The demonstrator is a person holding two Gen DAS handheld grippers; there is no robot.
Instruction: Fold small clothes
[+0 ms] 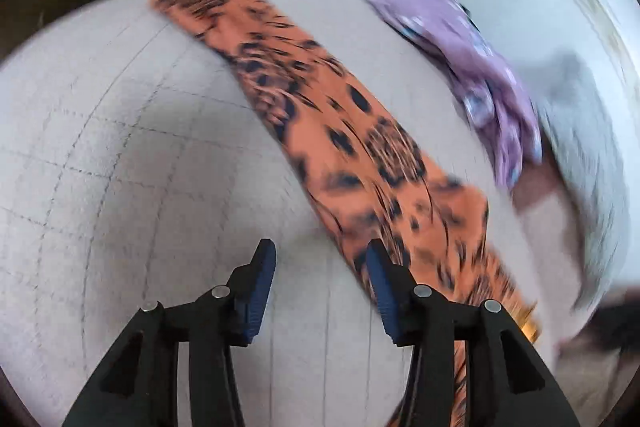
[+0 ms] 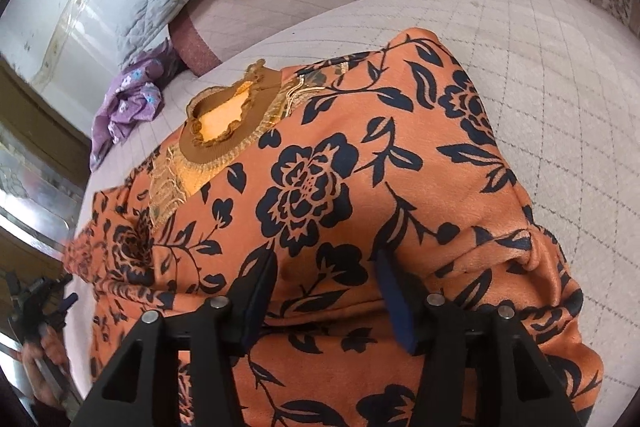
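Through my left wrist camera, my left tongs (image 1: 321, 269) stand spread with nothing between them, over the quilted bed (image 1: 120, 147); the orange flowered top (image 1: 340, 131) runs as a long strip just beside the right-hand finger. Motion blur smears everything here, so I cannot tell whether that strip is a sleeve or a folded edge. A purple garment (image 1: 452, 39) lies farther back.

Through my right wrist camera, my right tongs (image 2: 326, 271) are spread too, fingertips down on the top's body below the gold collar (image 2: 228, 131), pinching no cloth that I can see. To fold well, I judge I should pin the body here while the left brings the side over squarely. The lower hem is cut off.
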